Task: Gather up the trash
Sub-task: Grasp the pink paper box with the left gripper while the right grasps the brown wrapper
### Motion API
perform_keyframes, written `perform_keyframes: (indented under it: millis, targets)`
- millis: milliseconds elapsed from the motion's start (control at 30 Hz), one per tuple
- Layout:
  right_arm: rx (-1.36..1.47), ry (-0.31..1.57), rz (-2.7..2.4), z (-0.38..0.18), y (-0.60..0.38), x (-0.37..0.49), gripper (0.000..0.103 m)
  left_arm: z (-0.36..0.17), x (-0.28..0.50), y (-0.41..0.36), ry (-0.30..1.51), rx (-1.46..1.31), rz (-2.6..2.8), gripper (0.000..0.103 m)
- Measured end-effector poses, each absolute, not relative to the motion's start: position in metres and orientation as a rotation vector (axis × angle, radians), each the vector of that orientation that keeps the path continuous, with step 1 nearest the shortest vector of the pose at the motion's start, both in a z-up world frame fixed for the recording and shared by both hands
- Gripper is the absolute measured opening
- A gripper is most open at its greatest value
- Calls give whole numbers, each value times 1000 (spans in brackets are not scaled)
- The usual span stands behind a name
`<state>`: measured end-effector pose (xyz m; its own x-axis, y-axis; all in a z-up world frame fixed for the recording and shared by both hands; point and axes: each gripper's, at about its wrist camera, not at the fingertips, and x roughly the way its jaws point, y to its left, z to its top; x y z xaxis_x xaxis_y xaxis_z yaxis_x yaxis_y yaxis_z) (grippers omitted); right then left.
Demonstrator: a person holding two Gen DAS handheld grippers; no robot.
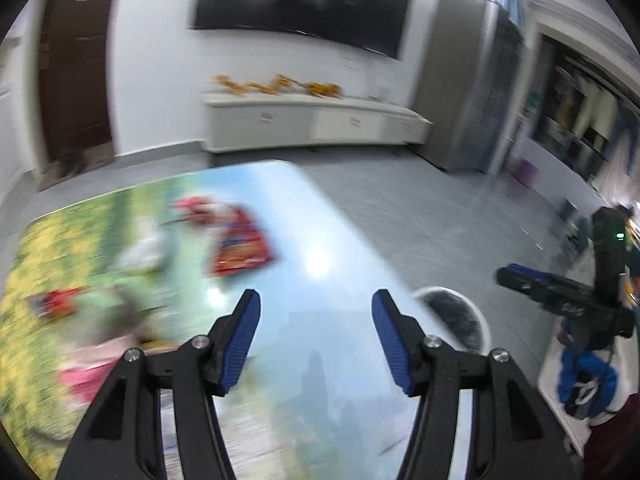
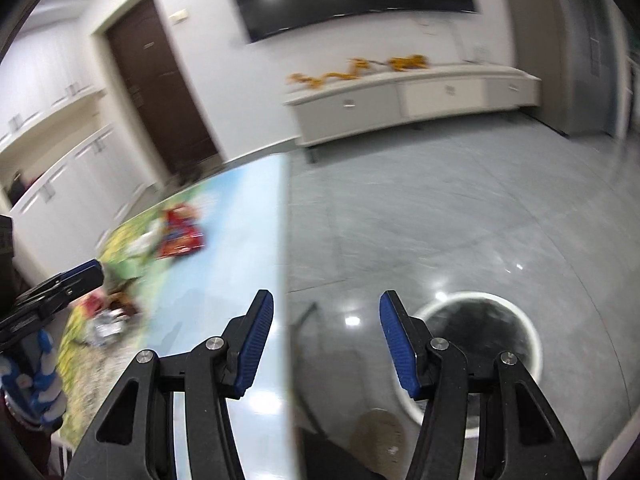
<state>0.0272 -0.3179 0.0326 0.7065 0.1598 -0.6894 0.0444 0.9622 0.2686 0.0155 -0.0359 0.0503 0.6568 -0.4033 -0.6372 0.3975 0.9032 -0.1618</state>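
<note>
Left wrist: left gripper [image 1: 316, 312] jaws apart, empty, over table [image 1: 344, 264]; red wrapper [image 1: 240, 244] and blurred litter lie beyond, likely next pickup. Right wrist: right gripper [image 2: 326, 316] apart, empty, beside bin [image 2: 480, 344] on floor, ready for drops.

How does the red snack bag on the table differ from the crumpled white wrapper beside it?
The red snack bag is bright red with printed colours; the white wrapper is plain and pale. The bag lies fairly flat, while the wrapper is crumpled into a lump. The bag looks larger than the wrapper. Both rest on the printed table, apart from either gripper; blur hides finer details.
</note>
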Motion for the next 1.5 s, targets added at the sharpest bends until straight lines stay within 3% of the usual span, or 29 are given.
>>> perform_keyframes:
  millis: [100,200,567,967,1033,1067,1200,1300,1500]
  targets:
    - [231,791,153,39,-280,41,55,46,9,26,706,-13,-334,60]
    - [200,811,243,39,-241,55,55,35,10,70,719,-44,-226,77]
    - [88,912,486,15,-124,101,55,1,31,80,765,-36,-120,79]
    - [19,1001,629,-14,-58,134,55,-21,31,97,829,-145,-152,79]
    - [19,1023,642,-20,-52,139,55,-24,27,100,831,-158,-161,75]
    - [18,1032,643,-23,-50,142,53,-25,25,100,833,-160,-168,67]
    - [25,1061,659,-30,-46,147,27,-26,22,106,832,-180,-198,42]
    - [6,1053,663,-30,-43,145,21,-27,23,112,836,-221,-222,23]
    - [-3,1014,648,-22,-50,133,10,-17,12,113,798,-211,-230,13]
